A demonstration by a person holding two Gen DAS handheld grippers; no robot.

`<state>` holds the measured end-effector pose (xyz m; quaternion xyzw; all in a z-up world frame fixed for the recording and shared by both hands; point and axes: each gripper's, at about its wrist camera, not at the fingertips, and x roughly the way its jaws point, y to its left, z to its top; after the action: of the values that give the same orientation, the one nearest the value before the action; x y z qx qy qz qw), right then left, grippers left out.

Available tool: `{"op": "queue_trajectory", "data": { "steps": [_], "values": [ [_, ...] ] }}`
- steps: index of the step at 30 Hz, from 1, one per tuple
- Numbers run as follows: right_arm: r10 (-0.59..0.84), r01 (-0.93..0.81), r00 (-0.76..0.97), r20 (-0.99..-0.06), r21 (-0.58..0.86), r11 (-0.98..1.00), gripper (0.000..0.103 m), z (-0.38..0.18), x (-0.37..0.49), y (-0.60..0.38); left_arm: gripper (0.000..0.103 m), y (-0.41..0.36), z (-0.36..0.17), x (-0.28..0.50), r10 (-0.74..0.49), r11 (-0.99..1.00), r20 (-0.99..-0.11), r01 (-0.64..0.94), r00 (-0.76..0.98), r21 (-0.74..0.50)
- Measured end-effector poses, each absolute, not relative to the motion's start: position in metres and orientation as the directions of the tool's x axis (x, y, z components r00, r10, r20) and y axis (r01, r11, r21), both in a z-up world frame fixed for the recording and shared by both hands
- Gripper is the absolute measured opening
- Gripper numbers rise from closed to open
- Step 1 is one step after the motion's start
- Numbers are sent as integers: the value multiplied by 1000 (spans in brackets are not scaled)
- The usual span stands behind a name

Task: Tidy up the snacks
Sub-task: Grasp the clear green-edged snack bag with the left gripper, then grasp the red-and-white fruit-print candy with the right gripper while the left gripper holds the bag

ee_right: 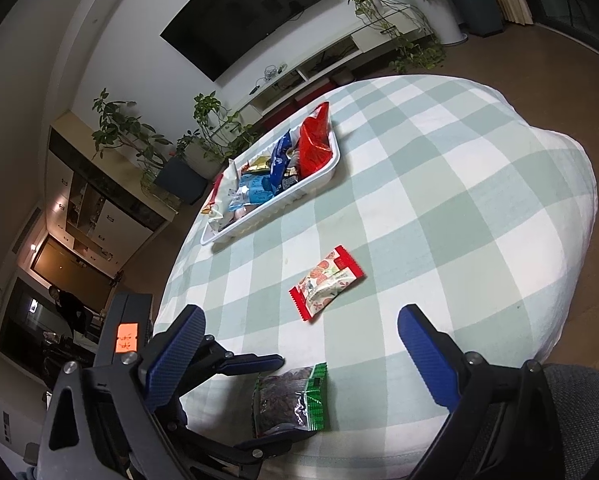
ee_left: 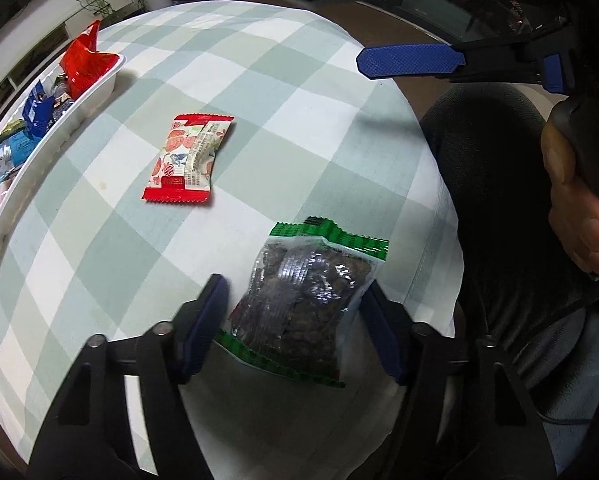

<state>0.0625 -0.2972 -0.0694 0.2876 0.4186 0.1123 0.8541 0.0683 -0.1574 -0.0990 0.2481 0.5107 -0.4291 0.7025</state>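
Nearest to me: green-edged clear packet [ee_left: 305, 300] of dark snack pieces is lying flat near the table's close edge, sitting between the two blue fingers [ee_left: 203, 324] of my left gripper [ee_left: 295, 328].
Table: checked green-and-white cloth [ee_right: 439, 208] is covering the whole top; every snack is resting on it.
Tray: white tray [ee_right: 319, 182] is sitting at the far side, well apart from both loose packets, and is holding a red bag [ee_right: 315, 142], blue packets [ee_right: 279, 160] and a few lighter ones I cannot make out.
Red-and-white packet [ee_left: 185, 158]: it is lying alone mid-table, between the tray and the green-edged packet, touching neither.
Left tongs: I am holding them pointed steeply down over the green-edged packet; the right-side finger is lying at the packet's edge, while a strip of cloth is showing between the left finger and the wrapper, so they are bracketing it, not yet pinching it.
Right tongs: my right gripper [ee_right: 299, 344] is hanging spread wide above the cloth with nothing between its fingers; from the left camera one blue finger of it is showing at the upper right.
My hand [ee_left: 571, 196]: it is wrapping the right tool's dark handle.
Chair: my dark seat [ee_left: 495, 184] is showing beside the table edge.
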Motion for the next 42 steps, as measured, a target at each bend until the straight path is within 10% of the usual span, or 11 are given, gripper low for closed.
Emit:
{"op": "queue_trajectory", "data": {
  "steps": [8,42],
  "values": [
    [403,77,637,-657,574,815,92,-70,61,-300,31,-148,-95,68,-378,573,-912,814,158,-96],
    [208,-41,482,-851,215,976,63,-124,159,-205,29,10,-81,92,-490,848,-780,421,389,-322]
  ]
}}
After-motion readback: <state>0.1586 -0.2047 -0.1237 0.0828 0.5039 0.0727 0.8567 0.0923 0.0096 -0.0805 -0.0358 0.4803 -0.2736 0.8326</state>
